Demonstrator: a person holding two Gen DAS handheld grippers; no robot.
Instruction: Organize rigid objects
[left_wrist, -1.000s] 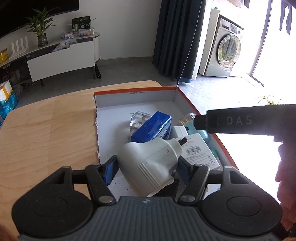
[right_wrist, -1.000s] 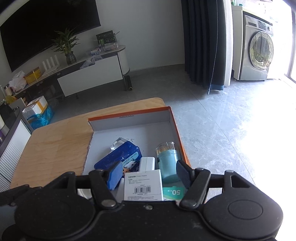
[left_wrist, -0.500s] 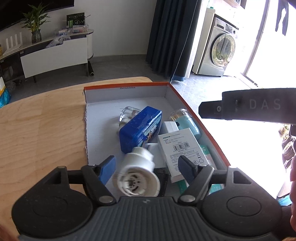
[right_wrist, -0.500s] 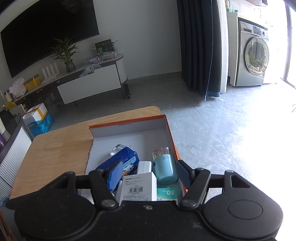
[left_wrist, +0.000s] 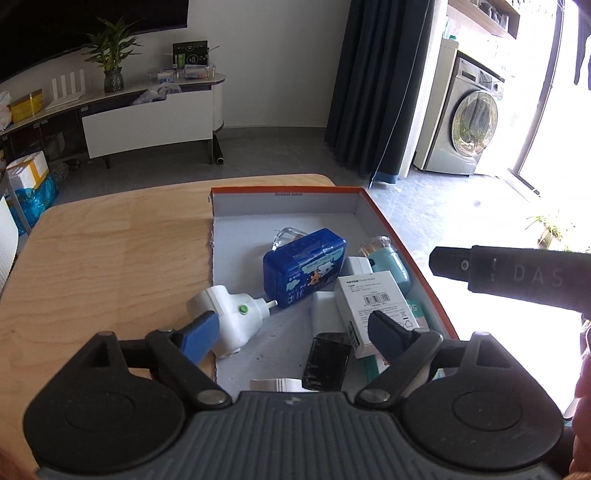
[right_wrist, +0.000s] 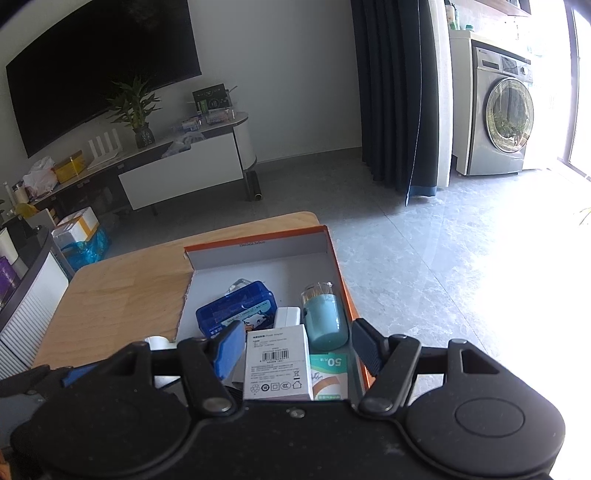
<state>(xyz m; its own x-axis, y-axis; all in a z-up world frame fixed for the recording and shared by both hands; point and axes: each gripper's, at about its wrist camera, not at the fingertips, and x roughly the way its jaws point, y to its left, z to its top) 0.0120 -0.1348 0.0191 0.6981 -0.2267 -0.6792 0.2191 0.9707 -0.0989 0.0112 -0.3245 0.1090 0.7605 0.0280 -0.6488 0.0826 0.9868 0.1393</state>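
A: Item one, the box?
B: Shallow cardboard box, orange rim, white inside, stood on the wooden tabletop at its right edge.

A: Contents?
B: White plug adapter lay at the box's 8 o'clock corner against the left wall, green dot upward, prongs toward 3 o'clock. Blue tin near the centre, tilted. Clear plastic piece just behind the tin at 11 o'clock. Teal toothpick jar on its side along the right wall. White carton with barcode at 4 o'clock, resting partly on other items. Black block near the front edge.

A: Left claw?
B: Left claw had just been opening; its jaws stood wide, gripping nothing. The left blue pad lay just beside the adapter; whether it touched, I could not tell.

A: Right claw?
B: Right claw stood open above the box's near end, empty, with the carton and the teal jar seen between its blue pads but below them.
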